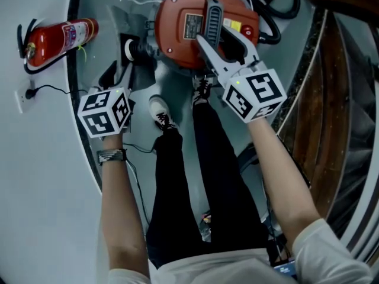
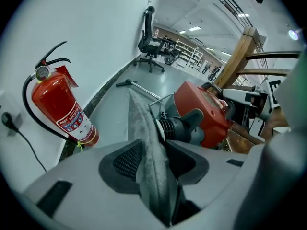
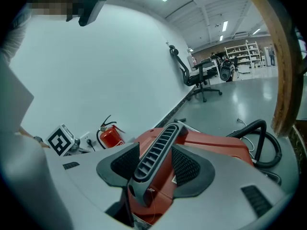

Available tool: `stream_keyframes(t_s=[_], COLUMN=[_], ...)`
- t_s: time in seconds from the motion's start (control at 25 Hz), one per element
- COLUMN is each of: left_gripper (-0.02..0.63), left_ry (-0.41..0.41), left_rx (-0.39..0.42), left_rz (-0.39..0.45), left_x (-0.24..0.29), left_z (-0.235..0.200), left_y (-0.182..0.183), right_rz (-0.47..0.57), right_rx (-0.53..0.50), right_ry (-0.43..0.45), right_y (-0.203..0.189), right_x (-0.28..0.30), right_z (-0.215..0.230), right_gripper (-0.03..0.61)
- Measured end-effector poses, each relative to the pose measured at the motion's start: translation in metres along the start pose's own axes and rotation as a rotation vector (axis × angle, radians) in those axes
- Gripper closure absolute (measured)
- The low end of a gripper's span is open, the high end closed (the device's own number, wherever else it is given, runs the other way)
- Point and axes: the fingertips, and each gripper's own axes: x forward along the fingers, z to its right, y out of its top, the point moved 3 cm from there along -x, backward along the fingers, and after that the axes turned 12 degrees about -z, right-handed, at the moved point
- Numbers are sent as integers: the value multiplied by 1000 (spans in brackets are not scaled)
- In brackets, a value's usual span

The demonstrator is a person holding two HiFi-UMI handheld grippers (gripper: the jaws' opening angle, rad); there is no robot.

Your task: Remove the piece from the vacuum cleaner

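The red vacuum cleaner (image 1: 177, 34) (image 2: 211, 114) (image 3: 211, 150) stands on the grey floor in front of the person's feet. My right gripper (image 1: 213, 43) (image 3: 156, 164) is shut on its ribbed dark handle (image 1: 212, 19) (image 3: 156, 152), one pad on each side. My left gripper (image 1: 118, 70) (image 2: 152, 159) is at the cleaner's left, by the black hose socket (image 1: 133, 49) (image 2: 180, 126). A thin grey flat piece (image 2: 144, 128) stands edge-on between the left jaws, which are spread; I see no pad pressing on it.
A red fire extinguisher (image 1: 59, 40) (image 2: 62, 107) (image 3: 111, 137) leans by the white wall, next to a socket with a cable (image 1: 26, 93). The person's shoes (image 1: 160, 114) are close to the cleaner. A black hose (image 1: 278, 10) (image 3: 261, 143) and wooden railing (image 1: 331, 70) lie right.
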Motion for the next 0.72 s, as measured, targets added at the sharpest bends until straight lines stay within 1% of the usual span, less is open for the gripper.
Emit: stream_keyframes(t_s=[0.08,0.32,0.4,0.52,0.72], left_gripper=[457,462,488,505,549], left_ry=[13,32,47,55,85], left_rx=[7,69,80,84,111], left_rz=[-5,-23,-18,-5,-47], left_x=[2,9,10,9,8], left_z=[-1,5,4,3,2], left_y=[-1,5,5,5,5], right_rz=[4,4,8,17,22], right_rx=[-2,-5,-2,-1,-10], right_ry=[-2,-5,-5,-12,-22], right_y=[0,0,-1,0,0], right_x=[0,0,0,0,0], right_z=[0,0,0,1,1], right_gripper=[374,374,374,374,373])
